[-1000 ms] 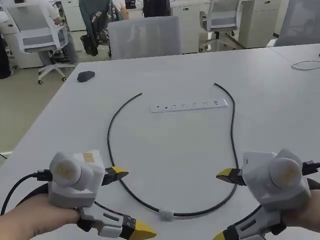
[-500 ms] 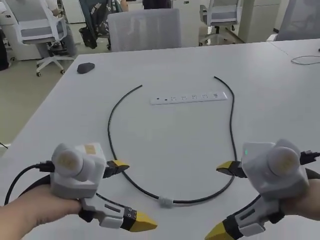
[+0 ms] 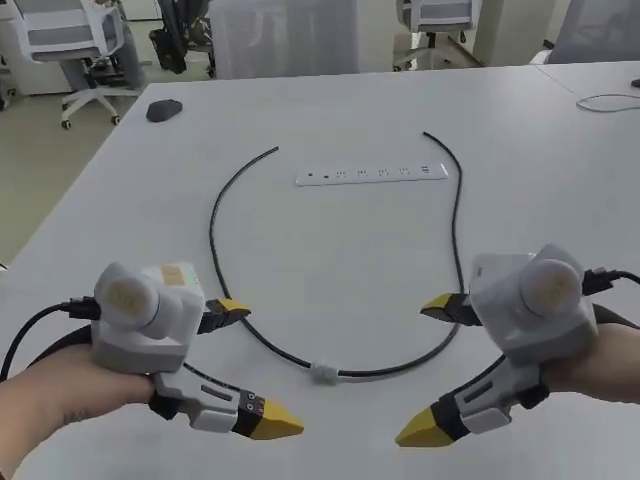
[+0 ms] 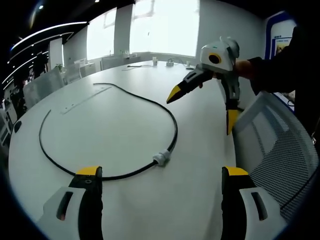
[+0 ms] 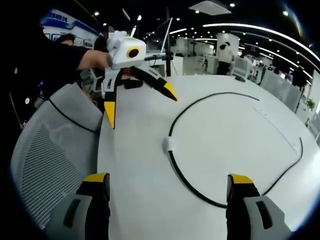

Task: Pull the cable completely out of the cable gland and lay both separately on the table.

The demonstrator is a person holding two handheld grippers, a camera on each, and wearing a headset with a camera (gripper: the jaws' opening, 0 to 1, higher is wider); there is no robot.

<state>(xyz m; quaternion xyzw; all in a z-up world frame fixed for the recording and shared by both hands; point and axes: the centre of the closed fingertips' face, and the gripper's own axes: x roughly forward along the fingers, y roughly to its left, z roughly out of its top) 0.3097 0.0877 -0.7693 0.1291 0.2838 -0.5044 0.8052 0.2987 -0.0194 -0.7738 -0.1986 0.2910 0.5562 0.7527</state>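
Left gripper [image 3: 272, 369] and right gripper [image 3: 412, 372] stay open.

The cable gland [image 3: 322, 372] is too small to show detail.

White table [image 3: 330, 260] bears a looped black cable [image 3: 212, 240] (gland [image 3: 322, 372] threaded on), power strip [image 3: 372, 174], mouse [image 3: 163, 110].

Facing each other, left tool [image 3: 265, 369] and right tool [image 3: 418, 371] hold jaws wide, tips seemingly angled downward.
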